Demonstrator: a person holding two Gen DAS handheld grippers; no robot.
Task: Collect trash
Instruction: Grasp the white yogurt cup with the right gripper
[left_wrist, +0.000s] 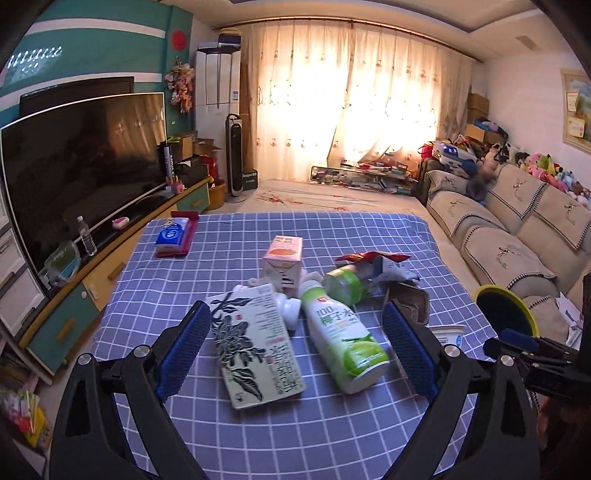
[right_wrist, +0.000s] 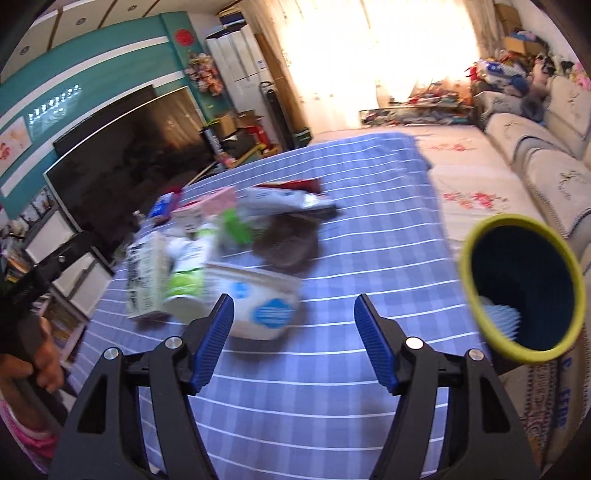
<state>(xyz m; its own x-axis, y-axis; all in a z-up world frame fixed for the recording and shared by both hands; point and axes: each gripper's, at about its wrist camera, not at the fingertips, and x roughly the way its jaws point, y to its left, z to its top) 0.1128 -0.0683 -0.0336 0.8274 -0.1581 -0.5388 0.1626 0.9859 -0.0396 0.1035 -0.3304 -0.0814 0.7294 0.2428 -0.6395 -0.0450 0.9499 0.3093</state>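
A heap of trash lies on the blue checked tablecloth (left_wrist: 295, 435). In the left wrist view my left gripper (left_wrist: 297, 328) is open above a flat cream carton with a leaf print (left_wrist: 255, 347) and a white and green bottle (left_wrist: 343, 343). Behind them are a pink carton (left_wrist: 282, 262), a second green bottle (left_wrist: 345, 286) and crumpled wrappers (left_wrist: 384, 269). My right gripper (right_wrist: 293, 321) is open and empty, just short of a white cup with blue labels (right_wrist: 262, 310). The yellow-rimmed bin (right_wrist: 521, 284) stands to its right. The right wrist view is blurred.
A TV (left_wrist: 81, 162) on a low cabinet lines the left side. A beige sofa (left_wrist: 517, 236) runs along the right. A blue pack on a red book (left_wrist: 173, 236) lies at the table's far left. A brown wallet-like thing (left_wrist: 413, 301) lies beside the heap.
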